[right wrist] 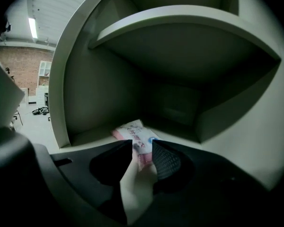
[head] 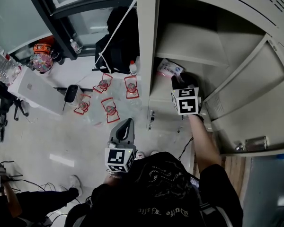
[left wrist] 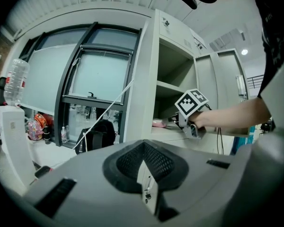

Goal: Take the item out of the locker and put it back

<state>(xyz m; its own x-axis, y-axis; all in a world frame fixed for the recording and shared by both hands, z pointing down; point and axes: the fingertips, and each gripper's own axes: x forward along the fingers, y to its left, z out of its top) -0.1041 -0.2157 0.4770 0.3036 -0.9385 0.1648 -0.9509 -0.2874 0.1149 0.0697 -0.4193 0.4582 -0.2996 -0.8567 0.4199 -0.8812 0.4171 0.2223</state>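
Pale grey metal makes up the locker (head: 146, 41), whose door (head: 248, 91) stands swung open at the right. Its open compartment, under a shelf (right wrist: 180, 32), holds a single thing. The right gripper (right wrist: 142, 148) reaches in over the front edge, jaws apart, pads not pressing. The left gripper (left wrist: 143, 145) hangs outside over the floor, jaws together and empty. A flat, soft packet (right wrist: 135, 136), white and pink with printing, lies on the compartment floor towards the left wall, its near end between the right jaws.
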